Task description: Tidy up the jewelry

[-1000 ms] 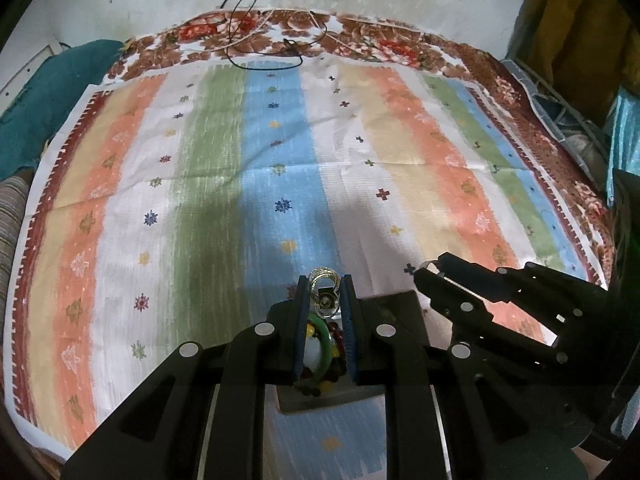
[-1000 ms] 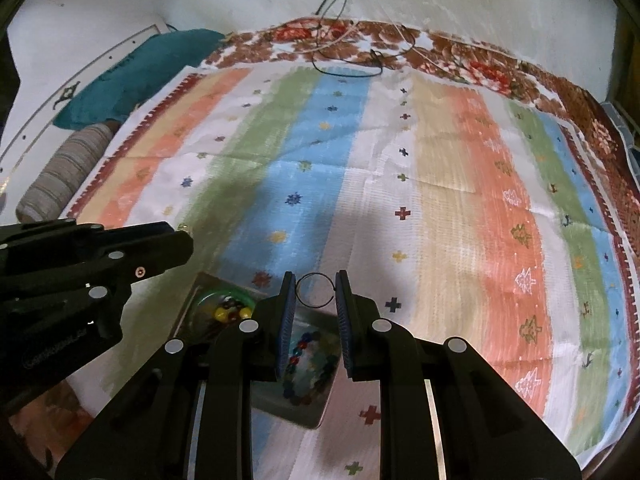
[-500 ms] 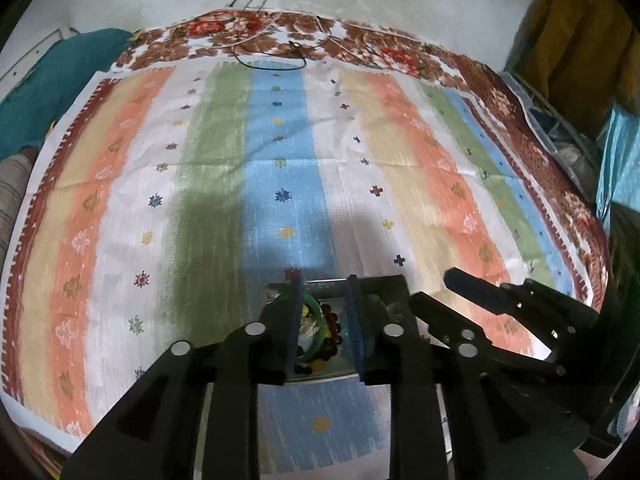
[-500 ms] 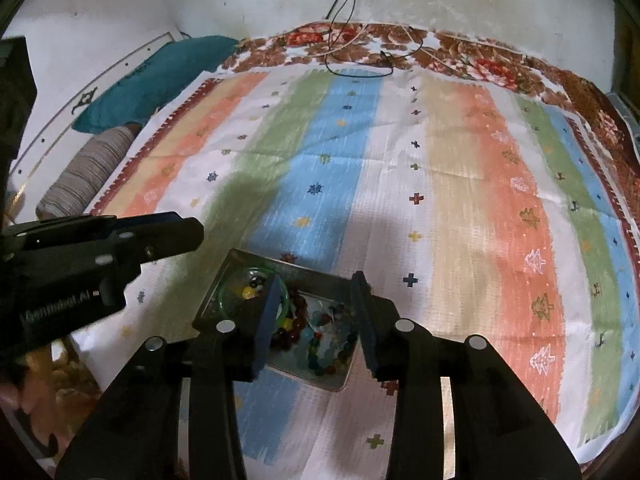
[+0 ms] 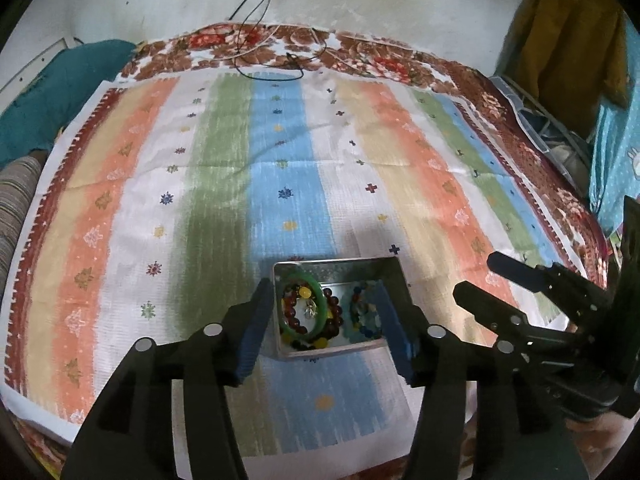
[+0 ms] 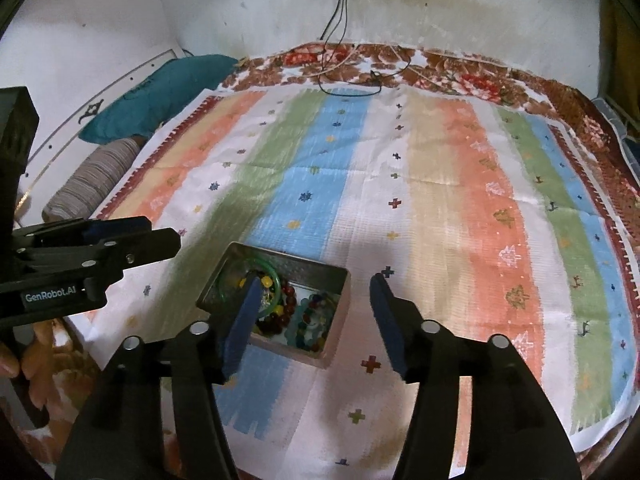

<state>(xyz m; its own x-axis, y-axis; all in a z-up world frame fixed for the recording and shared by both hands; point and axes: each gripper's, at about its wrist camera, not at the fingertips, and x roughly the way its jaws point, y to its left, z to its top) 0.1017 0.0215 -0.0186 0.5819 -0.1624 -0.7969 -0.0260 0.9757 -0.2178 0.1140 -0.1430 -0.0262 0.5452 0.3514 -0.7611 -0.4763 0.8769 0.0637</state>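
Observation:
A small metal tin (image 5: 394,276) (image 6: 340,316) sits on the striped cloth near its front edge. It holds a green bangle (image 5: 318,288) (image 6: 272,270), dark red bead bracelets (image 5: 334,312) (image 6: 286,298) and blue-green beads (image 5: 360,316) (image 6: 308,320). My left gripper (image 5: 324,320) is open and empty, its fingers on either side of the tin, above it. My right gripper (image 6: 316,312) is open and empty over the tin's right part; it also shows at the right of the left wrist view (image 5: 476,284).
A striped cloth (image 5: 280,168) (image 6: 400,184) covers a floral bedspread. Black and white cables (image 5: 272,64) (image 6: 352,80) lie at the far edge. A teal pillow (image 6: 160,92) and a striped bolster (image 6: 92,180) lie at the left. Hanging clothes (image 5: 568,32) are at the right.
Both grippers opened wide and drew back upward from the tin. The silver ring piece left my left gripper and the thin ring left my right gripper; the tin now shows whole.

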